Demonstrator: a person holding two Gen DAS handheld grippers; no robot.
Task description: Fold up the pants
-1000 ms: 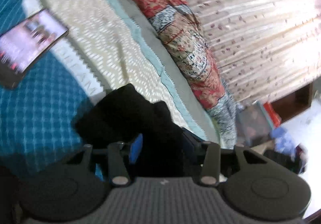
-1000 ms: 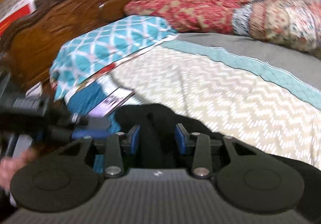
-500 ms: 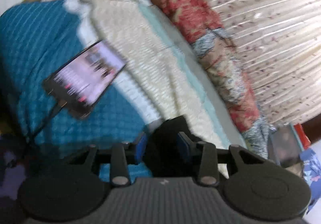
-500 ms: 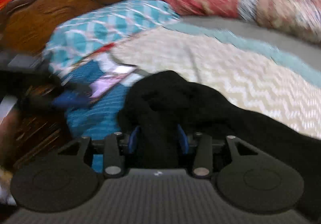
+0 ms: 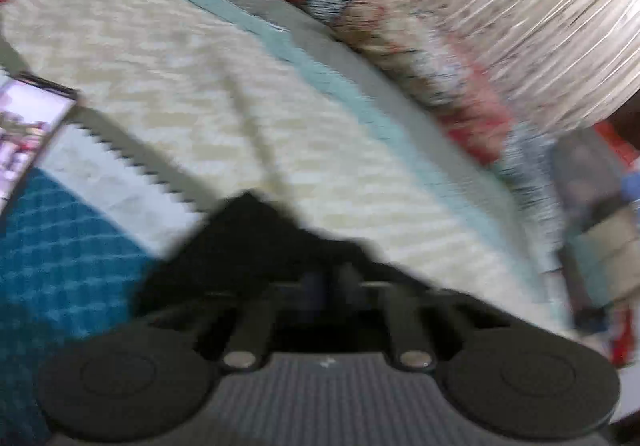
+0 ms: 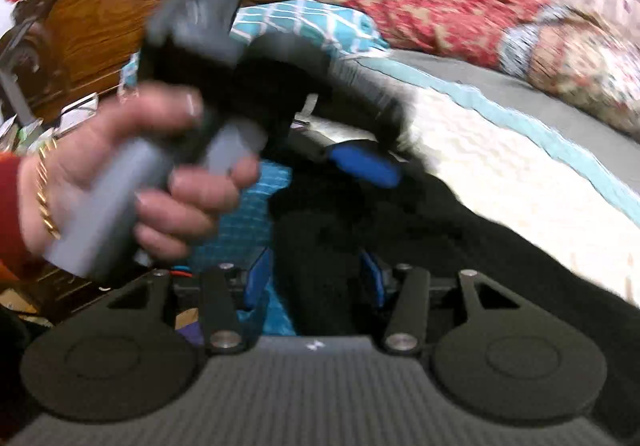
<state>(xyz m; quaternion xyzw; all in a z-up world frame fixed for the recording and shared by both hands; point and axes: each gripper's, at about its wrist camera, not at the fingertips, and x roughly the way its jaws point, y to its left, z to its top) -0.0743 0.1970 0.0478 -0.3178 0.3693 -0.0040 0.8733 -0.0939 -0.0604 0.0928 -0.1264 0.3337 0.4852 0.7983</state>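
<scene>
Nearest in the right wrist view, the right gripper (image 6: 316,280) has its blue pads apart and its jaws are opening, with a fold of the black pants (image 6: 460,242) lying between them. The pants stretch from there off to the right across the cream bedspread (image 6: 500,162). Just beyond, a hand (image 6: 132,174) wearing a gold bracelet grips the grey handle of the left gripper (image 6: 366,164), whose blue tips meet at the pants' far edge. In the left wrist view, the left gripper (image 5: 326,288) is closed tight, apparently on a bunch of the black cloth, though blur hides the contact. A lit phone (image 5: 28,130) lies at the far left. Farther back sit a teal pillow (image 6: 304,26), a red patterned quilt (image 6: 420,2) and a carved wooden headboard (image 6: 100,2).
</scene>
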